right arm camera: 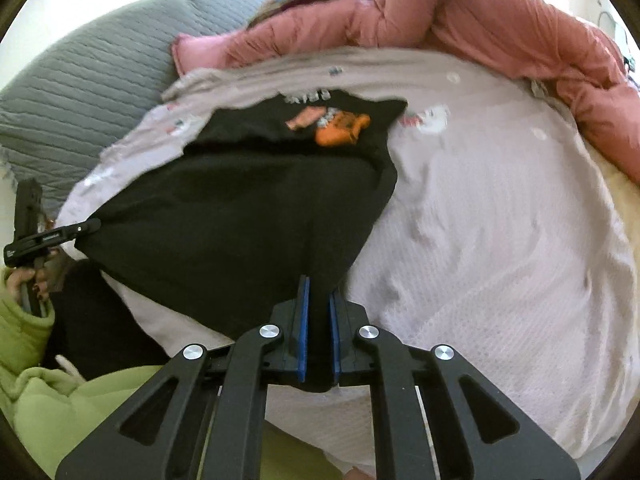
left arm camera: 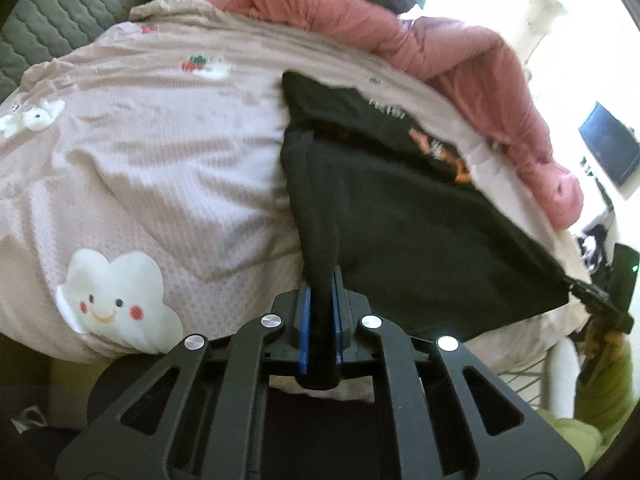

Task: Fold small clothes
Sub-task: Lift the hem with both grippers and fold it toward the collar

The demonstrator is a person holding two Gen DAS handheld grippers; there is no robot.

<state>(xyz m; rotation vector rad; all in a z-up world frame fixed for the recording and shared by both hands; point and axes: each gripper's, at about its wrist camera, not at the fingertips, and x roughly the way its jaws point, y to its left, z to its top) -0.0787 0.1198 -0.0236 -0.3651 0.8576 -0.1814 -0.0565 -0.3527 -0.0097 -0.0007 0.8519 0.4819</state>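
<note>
1. Item under work: a black garment [left arm camera: 420, 232] with an orange print, lying on a bed covered by a pale pink bedspread [left arm camera: 160, 168] with cloud motifs.
2. Left gripper [left arm camera: 320, 300]: jaws closed on a bunched corner of the near hem. Right gripper [right arm camera: 318, 300]: jaws likewise clamped on the opposite near corner. The hem is stretched taut between them and raised off the bedspread.
3. Progress, as judged: early. The far, printed end rests flat; the near edge is gripped and lifted, seemingly ready to be carried over toward the print. No finished crease is evident (blur limits certainty), and any further folds remain.
4. View differences: the left wrist view shows the cloud face on the bedspread and a dark screen [left arm camera: 610, 152] at the bright right side. The right wrist view alone shows the person's hand [right arm camera: 28, 280] in a green sleeve holding the other gripper, and more of the grey quilted headboard [right arm camera: 92, 92]. Both show the pink duvet [right arm camera: 500, 24] heaped behind.
</note>
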